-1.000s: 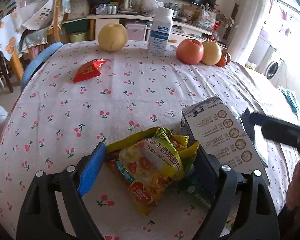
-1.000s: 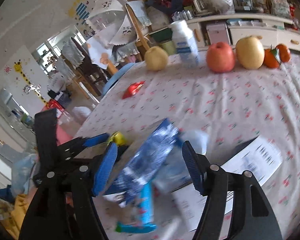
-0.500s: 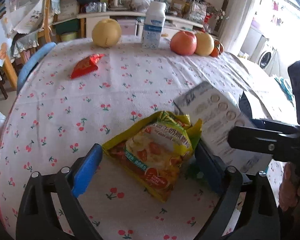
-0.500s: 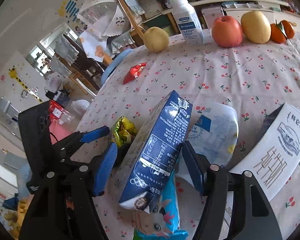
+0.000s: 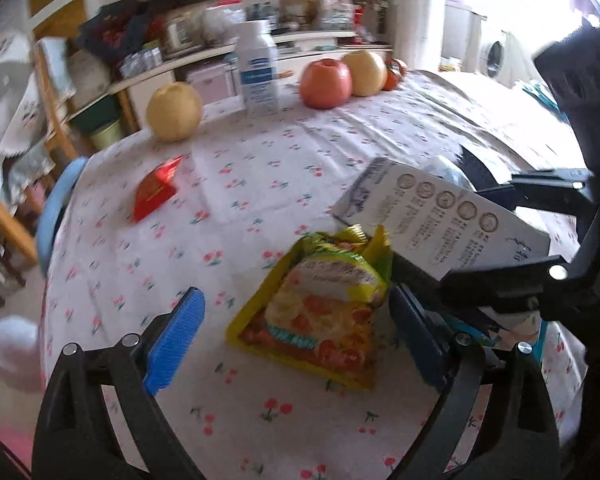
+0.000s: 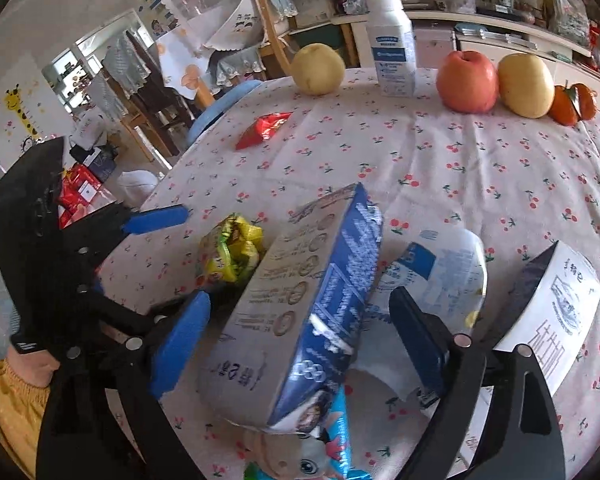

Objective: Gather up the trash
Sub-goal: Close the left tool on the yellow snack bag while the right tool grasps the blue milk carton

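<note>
Right wrist view only: blue cartoon wrapper (image 6: 324,436) under milk carton (image 6: 300,320)

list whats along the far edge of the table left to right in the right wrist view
yellow pear → white bottle → red apple → yellow apple → oranges

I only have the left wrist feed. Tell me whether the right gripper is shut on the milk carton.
Observer: No. The right wrist view shows the right gripper open, with a finger on either side of the milk carton and a gap on both sides.
Operator: Report what lies under the carton.
Observer: A blue cartoon wrapper sticks out from beneath its near end.
Operator: Name what is on its right.
Observer: A white-and-blue plastic pouch lies flat beside it.
</note>
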